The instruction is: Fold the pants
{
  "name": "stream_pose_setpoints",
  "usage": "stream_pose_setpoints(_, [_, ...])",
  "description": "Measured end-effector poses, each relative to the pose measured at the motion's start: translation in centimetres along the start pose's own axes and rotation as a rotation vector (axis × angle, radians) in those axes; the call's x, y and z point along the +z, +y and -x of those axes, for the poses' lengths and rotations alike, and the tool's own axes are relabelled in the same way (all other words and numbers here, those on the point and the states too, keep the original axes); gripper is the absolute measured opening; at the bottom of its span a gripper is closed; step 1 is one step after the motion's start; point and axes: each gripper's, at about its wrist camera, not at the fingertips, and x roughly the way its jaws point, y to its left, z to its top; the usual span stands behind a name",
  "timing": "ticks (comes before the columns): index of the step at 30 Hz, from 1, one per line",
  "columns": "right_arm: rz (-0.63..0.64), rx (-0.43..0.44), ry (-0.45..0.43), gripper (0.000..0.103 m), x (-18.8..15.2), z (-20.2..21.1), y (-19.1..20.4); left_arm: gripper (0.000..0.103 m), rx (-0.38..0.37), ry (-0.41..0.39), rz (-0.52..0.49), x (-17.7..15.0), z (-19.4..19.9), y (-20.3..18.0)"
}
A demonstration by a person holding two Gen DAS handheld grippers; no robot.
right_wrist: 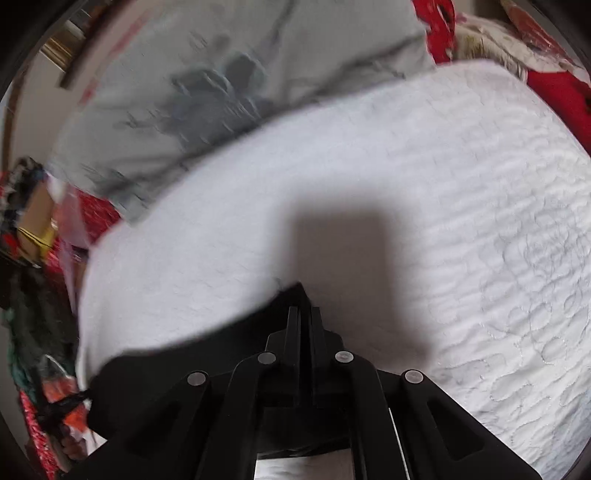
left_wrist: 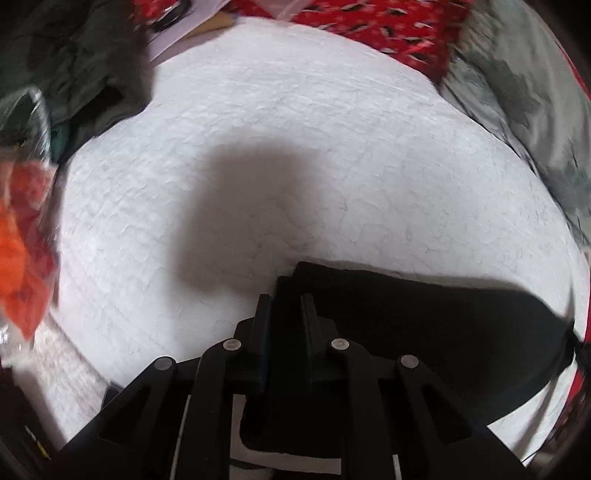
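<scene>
Two wrist views look steeply down on a bed covered by a white quilted bedspread, which fills most of each frame and carries a broad soft shadow near its middle. Around its edges lie other textiles: a grey printed cloth along one side, blurred in both views; a red patterned fabric along the far edge; a dark green garment heaped at the upper left of the left wrist view; and a blurred orange item at that view's left edge. Next in size are the black pants, lying flat on the bedspread at the near edge, with a folded corner just ahead of each gripper. The left gripper is nearly closed, its two fingers standing at the pants' folded corner with black cloth between them; whether the pads actually press the cloth cannot be told, black lying against black. The right gripper has its fingers drawn almost together at a raised peak of the same black cloth, pinching that edge.
</scene>
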Motion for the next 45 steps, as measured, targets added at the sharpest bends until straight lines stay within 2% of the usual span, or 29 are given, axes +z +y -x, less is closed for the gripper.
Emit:
stream_pose_setpoints(2, [-0.015,0.017,-0.001,0.011,-0.2,0.2,-0.2,0.013,-0.063,0.011,0.071,0.2,0.4,1.2])
stream_pose_setpoints(4, [-0.06,0.086,-0.011,0.017,-0.4,1.2,-0.8,0.013,-0.09,0.009,0.138,-0.1,1.3,2.6])
stream_pose_setpoints(5, [-0.072,0.109,-0.016,0.023,-0.6,1.8,-1.0,0.013,-0.103,0.005,0.159,-0.5,1.8,2.9])
stream_pose_setpoints(6, [-0.075,0.122,-0.028,0.029,-0.8,2.6,-1.3,0.013,-0.121,-0.002,0.171,-1.0,2.6,2.9])
stream_pose_setpoints(8, [-0.068,0.156,-0.028,0.034,-1.1,3.5,-1.5,0.015,-0.14,-0.008,0.157,-1.9,3.7,1.5])
stream_pose_setpoints(10, [-0.066,0.174,-0.018,0.041,-1.8,4.1,-1.9,0.021,-0.18,-0.008,0.136,-3.2,4.6,-0.5])
stream_pose_setpoints(12, [-0.052,0.175,0.012,0.042,-2.8,3.8,-2.2,0.026,-0.229,0.019,0.104,-4.3,4.9,-3.2])
stream_pose_setpoints(14, [-0.024,0.148,0.022,0.042,-3.6,3.5,-2.3,0.027,-0.271,0.058,0.056,-5.5,5.0,-6.7])
stream_pose_setpoints(16, [0.018,0.103,0.029,0.026,-4.2,3.3,-2.1,0.027,-0.298,0.098,-0.004,-6.8,5.0,-10.6])
stream_pose_setpoints(17, [0.022,0.094,0.018,0.007,-4.3,3.6,-2.1,0.027,-0.313,0.112,-0.027,-7.5,5.1,-12.2])
stream_pose_setpoints(19, [-0.003,0.132,-0.027,0.007,-4.4,5.0,-2.8,0.027,-0.338,0.136,-0.055,-8.9,5.1,-15.6])
stream_pose_setpoints(20, [0.005,0.125,-0.026,0.011,-4.4,5.1,-2.9,0.027,-0.348,0.156,-0.062,-9.5,5.0,-17.1])
stream_pose_setpoints(22, [0.042,0.1,0.067,0.014,-4.4,3.9,-2.9,0.027,-0.389,0.226,-0.063,-10.8,4.2,-20.3])
stream_pose_setpoints(23, [0.039,0.1,0.065,0.016,-4.5,4.0,-3.1,0.027,-0.412,0.261,-0.056,-11.3,3.9,-21.7])
stream_pose_setpoints(25, [-0.006,0.191,0.045,0.019,-4.3,5.1,-4.0,0.027,-0.451,0.315,-0.042,-12.6,3.5,-24.4])
stream_pose_setpoints(27, [-0.055,0.239,0.036,0.041,-3.9,5.8,-4.8,0.027,-0.469,0.34,-0.048,-13.7,3.3,-27.3])
stream_pose_setpoints(28, [-0.073,0.252,0.027,0.043,-3.5,6.3,-5.2,0.027,-0.475,0.347,-0.047,-14.1,3.3,-28.4])
stream_pose_setpoints(31, [-0.099,0.279,0.019,0.045,-2.2,7.0,-6.2,0.027,-0.506,0.376,-0.033,-15.2,2.8,-31.7])
stream_pose_setpoints(35, [-0.14,0.312,0.038,0.055,-0.9,6.5,-7.1,0.027,-0.548,0.417,0.025,-15.8,1.6,-34.1])
stream_pose_setpoints(41, [-0.156,0.374,0.117,0.056,0.0,3.5,-7.2,0.027,-0.607,0.471,0.134,-16.8,0.0,-35.0])
stream_pose_setpoints(45, [-0.164,0.41,0.16,0.056,0.7,1.5,-6.8,0.027,-0.614,0.441,0.154,-16.7,-0.5,-36.1])
